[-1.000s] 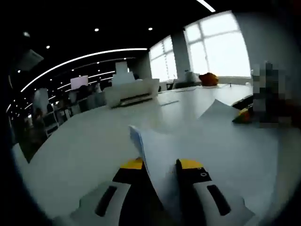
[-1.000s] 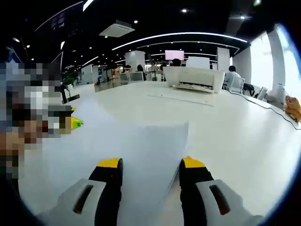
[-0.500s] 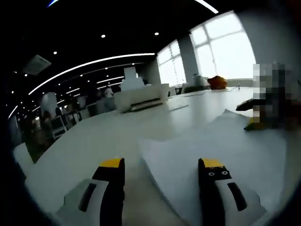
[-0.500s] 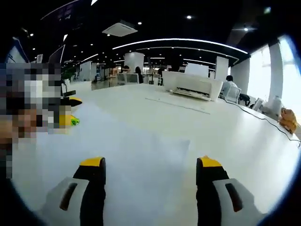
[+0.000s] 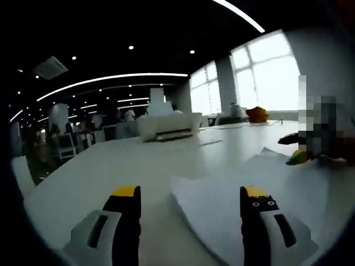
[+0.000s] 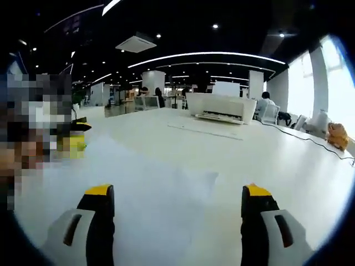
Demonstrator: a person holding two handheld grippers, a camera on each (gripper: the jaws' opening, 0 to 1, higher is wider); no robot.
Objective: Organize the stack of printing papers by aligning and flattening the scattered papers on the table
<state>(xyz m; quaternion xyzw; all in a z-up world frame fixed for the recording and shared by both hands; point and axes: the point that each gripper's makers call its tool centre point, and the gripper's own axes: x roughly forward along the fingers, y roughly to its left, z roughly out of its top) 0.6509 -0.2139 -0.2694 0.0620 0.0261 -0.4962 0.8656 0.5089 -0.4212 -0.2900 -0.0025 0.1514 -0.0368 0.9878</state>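
A: Any containers here, anything holding something?

B: The nearest to one is the white printer (image 5: pixel 168 125) far back on the white table (image 5: pixel 100 172). A pale upright piece rises from its top; whether that is paper in the feed, I cannot tell. The right gripper view has the same printer (image 6: pixel 221 107) at the back of the table (image 6: pixel 299 166).

A: And the papers, relative to that printer?

B: The stack of papers (image 5: pixel 233 194) lies flat on the table, well on the near side of the printer, toward the cameras. In the left gripper view one corner points at the gap between the jaws and the sheets spread away to the right. In the right gripper view the papers (image 6: pixel 144 188) spread to the left, with a corner reaching toward the right jaw.

A: The left gripper?

B: The left gripper (image 5: pixel 189 194) has its jaws wide apart and nothing clamped. Its right jaw stands over the sheets; its left jaw is over bare tabletop. Whether the tips touch the paper, I cannot tell.

A: The right one?

B: The right gripper (image 6: pixel 178 191) is likewise spread wide and holds nothing. Its left jaw is over the papers, its right jaw over bare table just past the corner.

A: Anything else near the printer?

B: An orange thing (image 5: pixel 257 114) by the windows (image 5: pixel 260 75), beyond the printer. A flat pale sheet (image 6: pixel 205 127) lies on the table just in front of the printer.
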